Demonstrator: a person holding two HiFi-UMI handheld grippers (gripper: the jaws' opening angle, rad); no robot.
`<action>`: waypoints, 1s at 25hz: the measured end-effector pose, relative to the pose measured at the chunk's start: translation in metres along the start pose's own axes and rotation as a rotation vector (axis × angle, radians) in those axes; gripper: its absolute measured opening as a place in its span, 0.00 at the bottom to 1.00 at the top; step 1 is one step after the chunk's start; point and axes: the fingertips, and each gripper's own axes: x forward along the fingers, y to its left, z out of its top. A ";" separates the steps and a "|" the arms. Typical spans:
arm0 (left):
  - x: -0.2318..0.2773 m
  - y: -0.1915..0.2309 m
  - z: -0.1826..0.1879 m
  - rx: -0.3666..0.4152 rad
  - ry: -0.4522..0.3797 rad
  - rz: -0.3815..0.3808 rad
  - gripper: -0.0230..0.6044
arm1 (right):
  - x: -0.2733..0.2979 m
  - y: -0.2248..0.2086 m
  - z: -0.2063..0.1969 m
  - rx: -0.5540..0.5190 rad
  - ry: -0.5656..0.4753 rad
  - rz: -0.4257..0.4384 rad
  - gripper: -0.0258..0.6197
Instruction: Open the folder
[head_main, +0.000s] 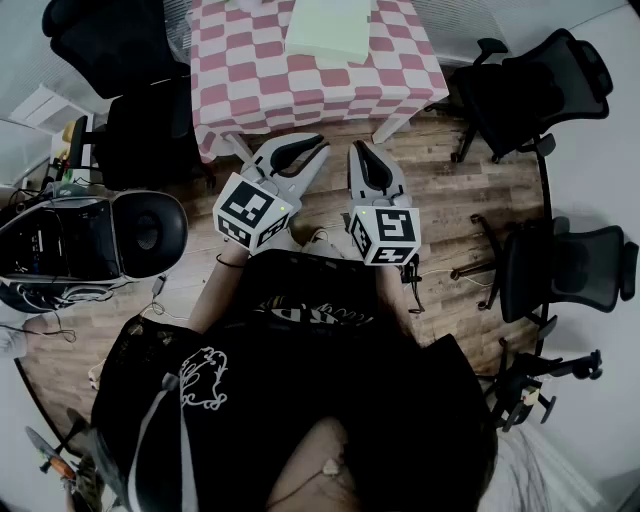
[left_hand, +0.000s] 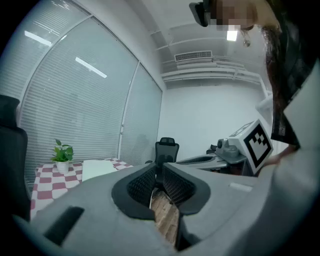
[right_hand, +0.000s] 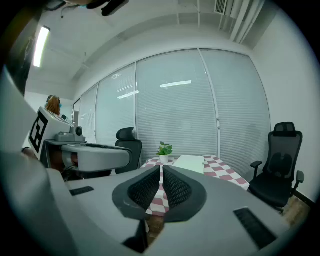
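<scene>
At the far table: pale folder (head_main: 328, 28) lies flat and closed on the checked table (head_main: 250, 80), toward its far side.
Left gripper (head_main: 316, 141): jaws together, nothing between them; held well short of the table.
Right gripper (head_main: 358, 150): jaws shut, empty; just beside the left.
Step in hand: approach only; folder untouched.
Next move: judged to call for closing in, parting the jaws, then catching the cover's free edge and lifting it.

Cool, dim, even light; the head view darkens toward six o'clock. A ceiling strip (right_hand: 41, 45) glares at ten o'clock, right gripper view. Fisheye bending warps every edge.
</scene>
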 end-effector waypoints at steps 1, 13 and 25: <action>0.001 -0.002 0.000 0.000 0.002 -0.001 0.10 | -0.001 -0.001 0.000 0.000 0.001 0.000 0.08; 0.016 -0.005 -0.003 0.000 0.024 0.021 0.10 | 0.000 -0.021 -0.004 0.050 -0.013 0.023 0.08; 0.053 -0.021 -0.010 0.001 0.039 0.035 0.10 | -0.006 -0.054 -0.014 0.041 0.008 0.055 0.08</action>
